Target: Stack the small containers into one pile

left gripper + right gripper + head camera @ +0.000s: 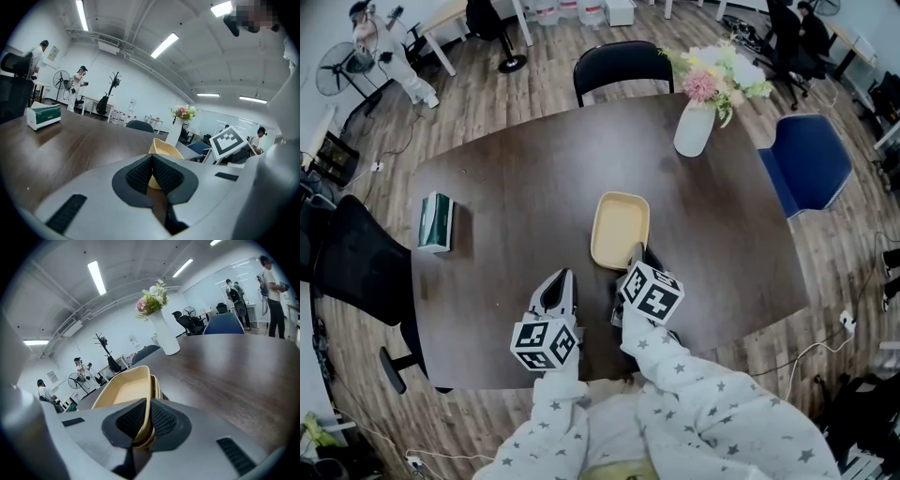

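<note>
Nested pale yellow containers (620, 228) lie as one pile in the middle of the dark table (516, 178). In the right gripper view two rims of the containers (124, 392) show one inside the other. My right gripper (636, 258) (149, 401) is shut on their near rim, one pad inside and one outside. My left gripper (565, 277) hovers just left of the pile, near the table's front edge. Its jaws (152, 157) are shut with the pads touching and nothing between them; the yellow containers (164, 149) show beyond them.
A white vase with flowers (695, 127) stands at the back right of the table. A green and white box (436, 222) lies at the left edge. A black chair (622, 66) is at the far side, a blue chair (811, 164) at the right, another black chair (356, 262) at the left.
</note>
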Tool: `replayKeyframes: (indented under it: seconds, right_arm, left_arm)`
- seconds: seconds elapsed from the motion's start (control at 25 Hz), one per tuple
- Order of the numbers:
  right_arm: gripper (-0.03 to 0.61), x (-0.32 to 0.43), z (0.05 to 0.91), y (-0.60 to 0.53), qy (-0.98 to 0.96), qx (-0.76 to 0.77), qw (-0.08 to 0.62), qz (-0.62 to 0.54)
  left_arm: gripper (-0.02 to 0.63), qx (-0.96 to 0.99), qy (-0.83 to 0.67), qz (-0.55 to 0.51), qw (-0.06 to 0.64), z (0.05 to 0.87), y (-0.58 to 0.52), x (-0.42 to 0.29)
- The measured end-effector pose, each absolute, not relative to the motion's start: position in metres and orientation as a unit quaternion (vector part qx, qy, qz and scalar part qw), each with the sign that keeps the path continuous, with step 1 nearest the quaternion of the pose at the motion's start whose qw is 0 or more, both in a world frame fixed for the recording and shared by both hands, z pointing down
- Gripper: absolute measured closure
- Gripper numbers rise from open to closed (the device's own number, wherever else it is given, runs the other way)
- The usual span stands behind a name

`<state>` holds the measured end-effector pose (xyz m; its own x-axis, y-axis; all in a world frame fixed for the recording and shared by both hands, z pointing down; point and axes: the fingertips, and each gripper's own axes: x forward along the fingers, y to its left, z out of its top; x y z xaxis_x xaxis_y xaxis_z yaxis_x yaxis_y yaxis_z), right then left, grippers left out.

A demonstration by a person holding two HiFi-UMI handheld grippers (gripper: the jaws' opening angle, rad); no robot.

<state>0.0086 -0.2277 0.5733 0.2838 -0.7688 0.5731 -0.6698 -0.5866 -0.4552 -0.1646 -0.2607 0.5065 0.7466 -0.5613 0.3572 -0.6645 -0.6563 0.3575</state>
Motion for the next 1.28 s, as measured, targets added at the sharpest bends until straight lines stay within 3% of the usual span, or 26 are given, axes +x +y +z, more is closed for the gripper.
replayKeyframes:
  seconds: [0.52, 0.92, 1.12, 1.28]
  right_arm:
    - [0.535, 0.000, 0.568, -0.228, 0.491, -0.777, 0.052, -0.391]
    - [0.419, 0.004, 0.564, -0.226, 0.509, -0.771, 0.050, -0.378]
    - [0.420, 0.007, 0.552, -0.227, 0.529, -0.765, 0.058, -0.362]
    - [0.490, 0.001, 0.540, -0.229, 0.565, -0.745, 0.050, -0.351]
  left_arm:
    - [0.588, 0.907, -0.328, 0.112, 0.240, 0.506, -0.255, -0.156]
    - [0.588, 0.909, -0.324, 0.114, 0.238, 0.507, -0.249, -0.152]
    - [0.588, 0.911, -0.323, 0.106, 0.232, 0.500, -0.247, -0.150]
    - [0.588, 0.917, -0.322, 0.096, 0.215, 0.484, -0.248, -0.147]
